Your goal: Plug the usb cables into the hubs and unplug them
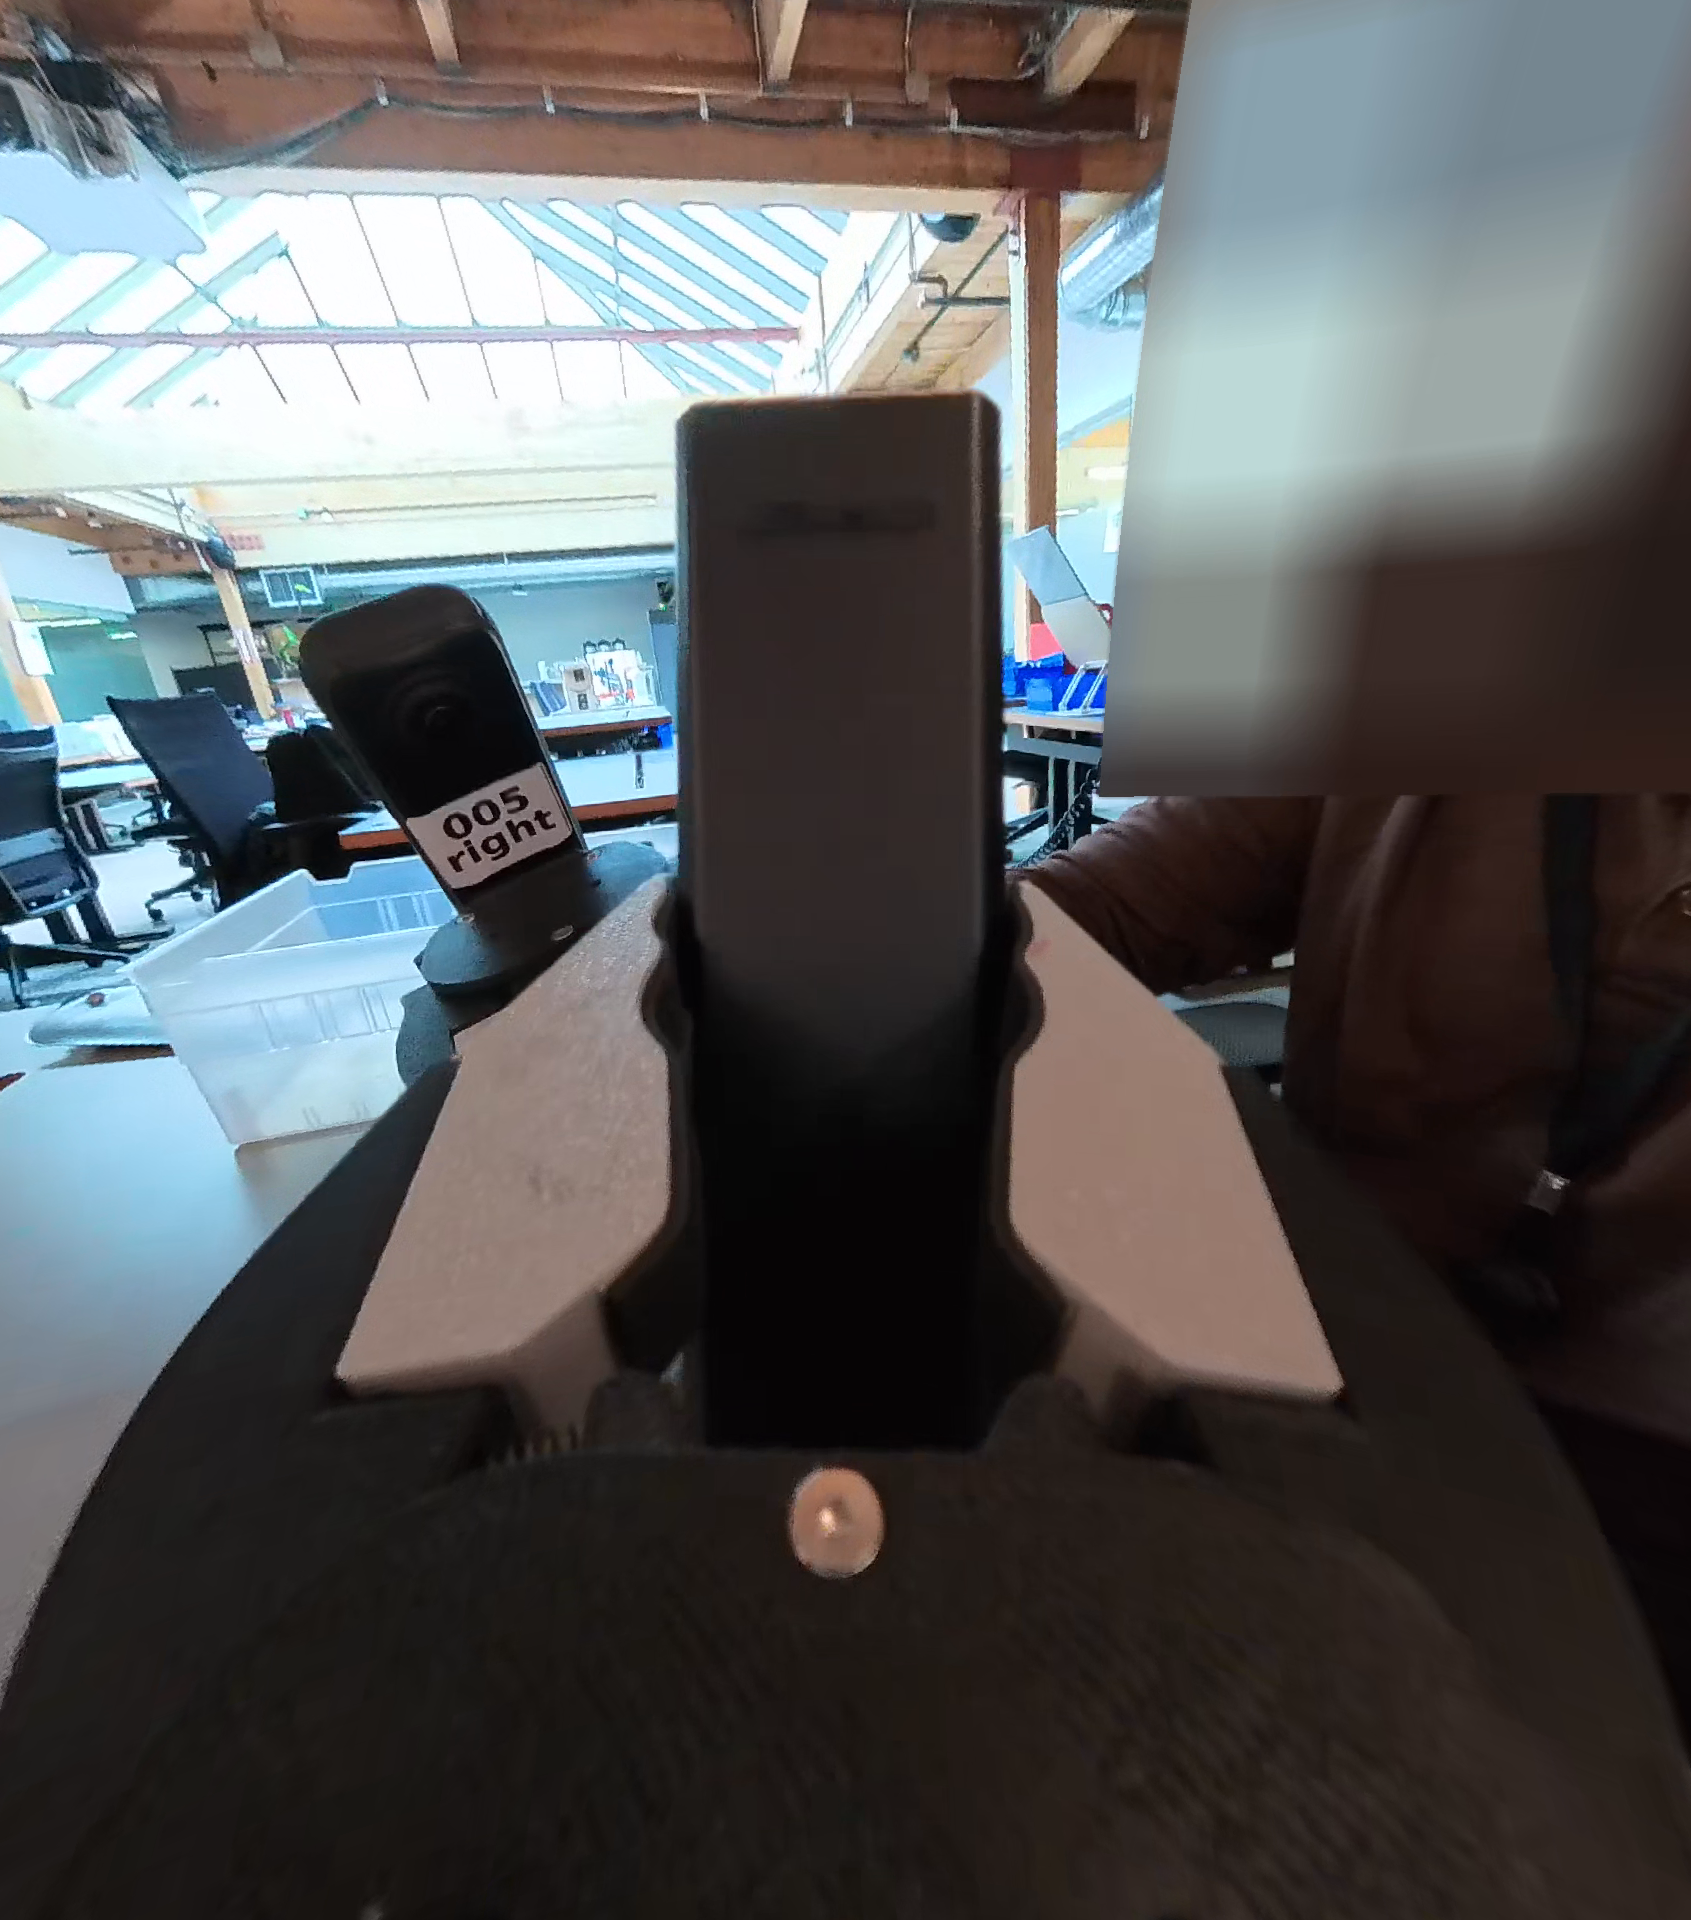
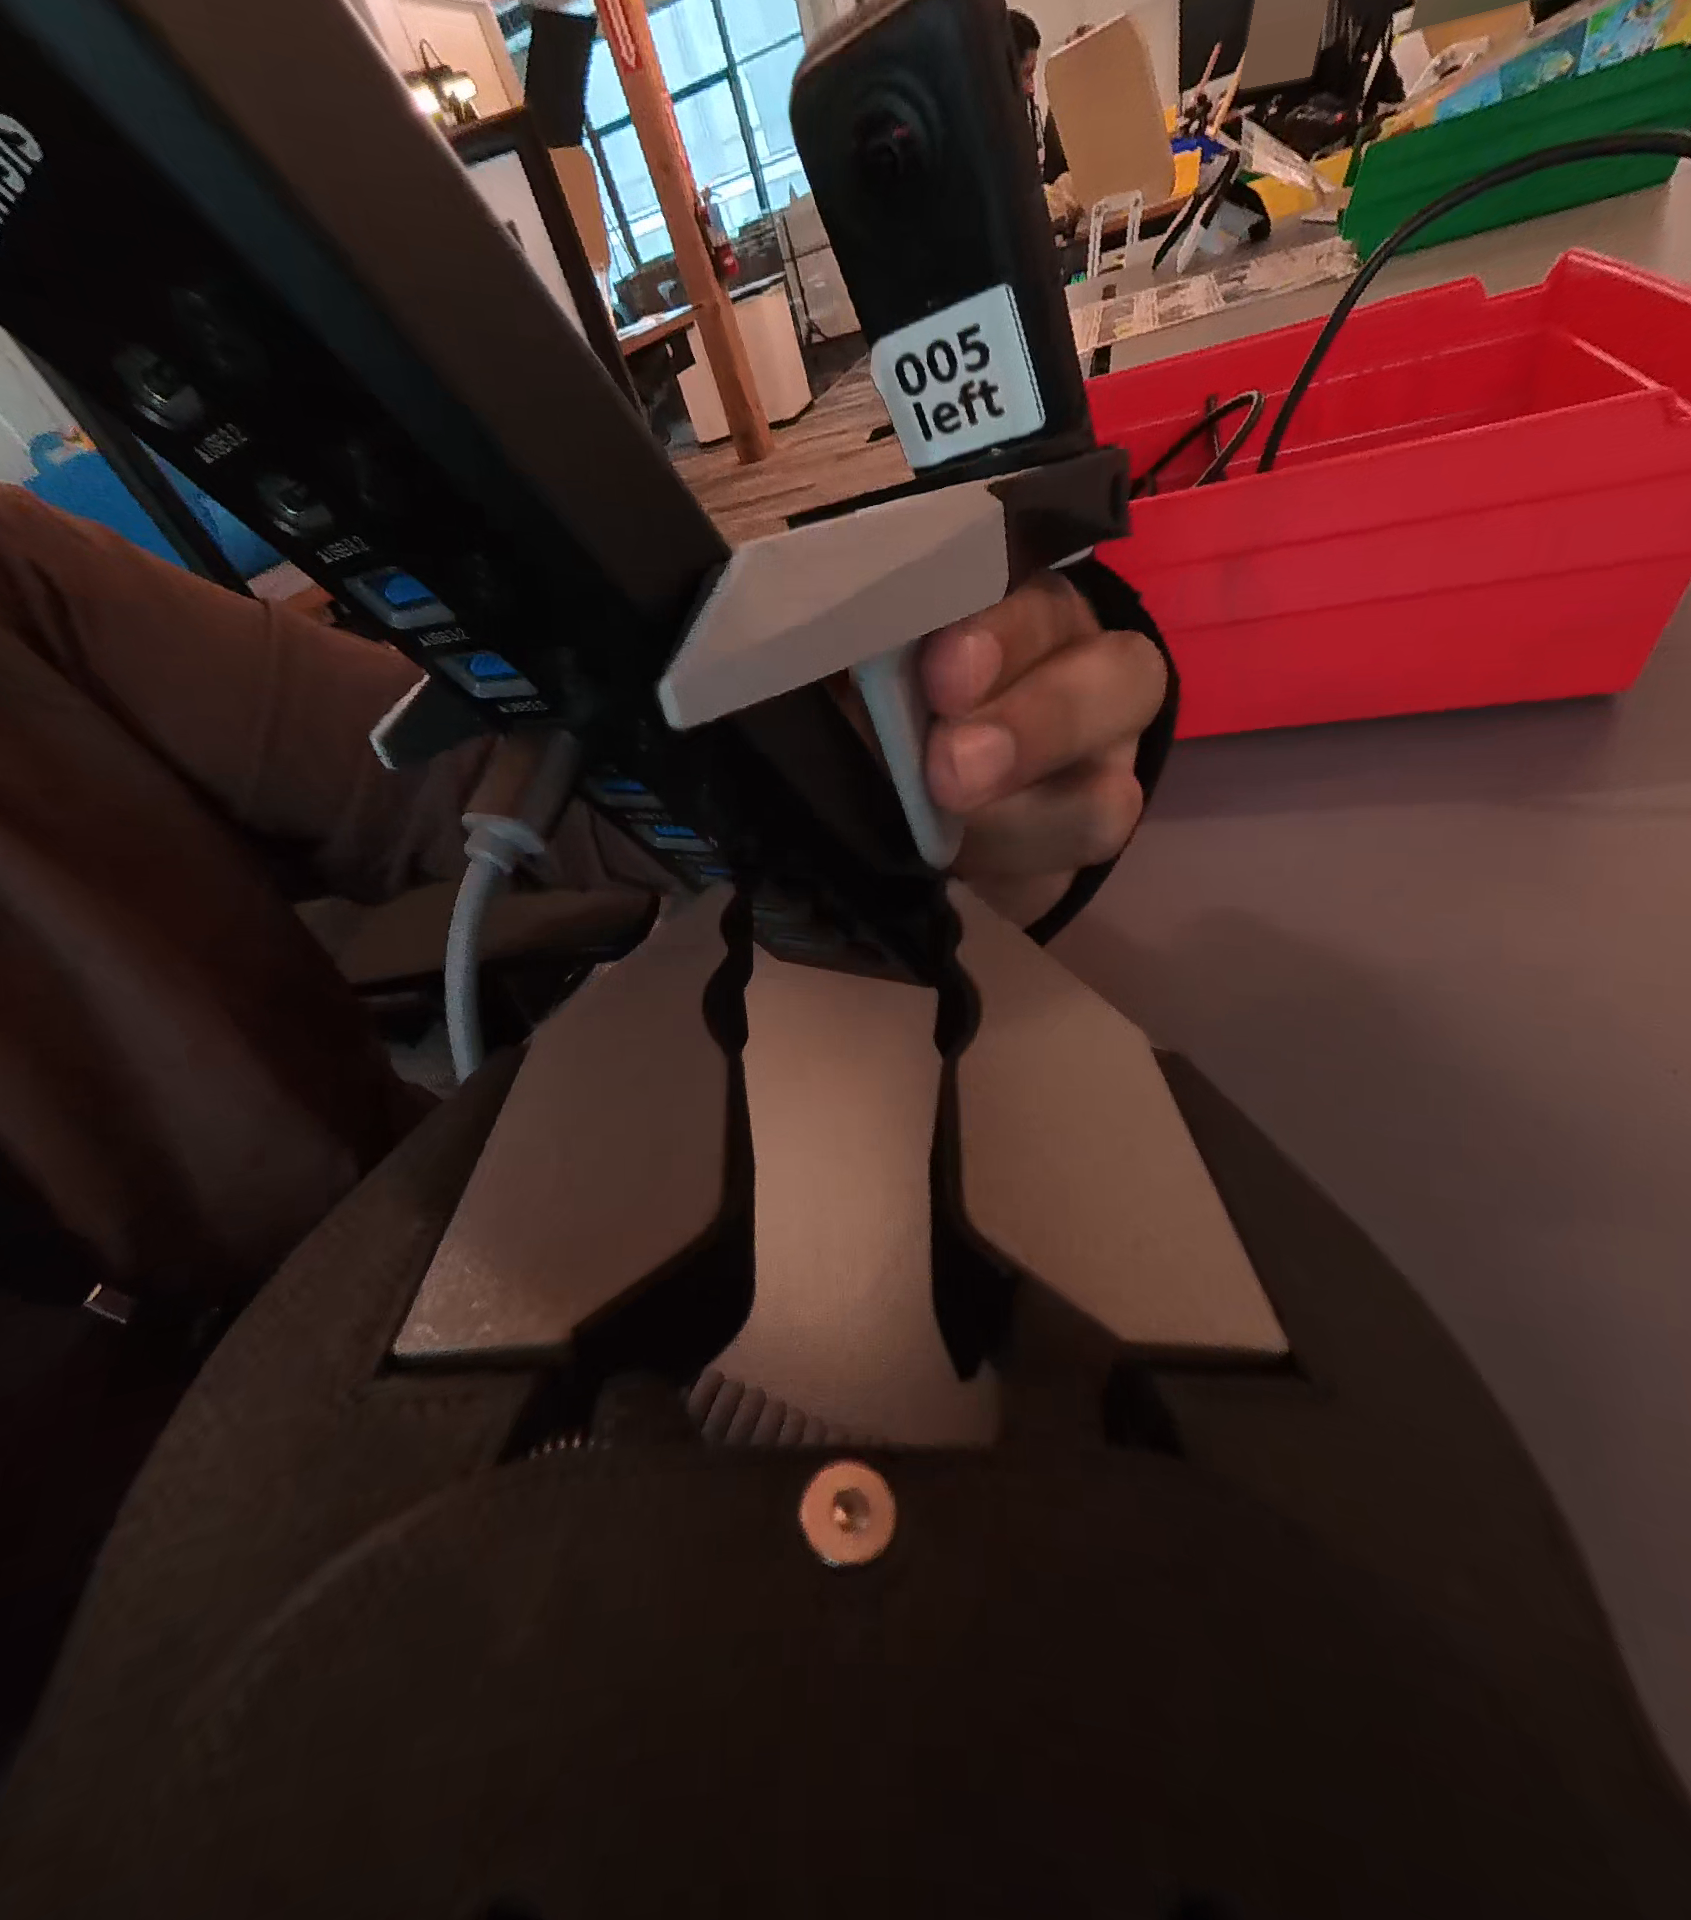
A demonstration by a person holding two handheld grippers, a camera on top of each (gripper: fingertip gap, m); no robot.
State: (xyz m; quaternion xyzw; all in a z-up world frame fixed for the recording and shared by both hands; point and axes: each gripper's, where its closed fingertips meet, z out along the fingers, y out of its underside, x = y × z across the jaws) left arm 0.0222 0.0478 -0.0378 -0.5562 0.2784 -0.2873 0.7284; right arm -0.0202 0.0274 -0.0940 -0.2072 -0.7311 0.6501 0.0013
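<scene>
Items, left to right, as they stand in the room:

1. Brown sleeve (image 2: 93,831) of the person, far left, behind the hub.
2. Hub (image 2: 197,312): long dark bar, lifted off the table (image 2: 1443,1039) and tilted, with a row of ports down one face. Several blue ports stand empty.
3. Grey cable (image 2: 467,935): one plug is seated in a port on the lower half of the hub, and its cord hangs down towards the person.
4. Left tool (image 2: 612,665): clamped across the hub's width, carrying it. A hand (image 2: 1028,748) squeezes its trigger.
5. Right tool (image 2: 841,966): fingers apart and nothing clearly held, its tips just at the hub's lower end, right of the seated plug.
6. Red bin (image 2: 1392,582): on the table, far right. Black cables (image 2: 1443,239) loop out of it, well apart from the hub.
7. Clear bin (image 1: 280,997): also on the table, seen from the left wrist.

Progress, as judged: one cable is in and the hub is secured. Either more cables are yet to be plugged or the grey one is due to come out. I cannot tell which.
</scene>
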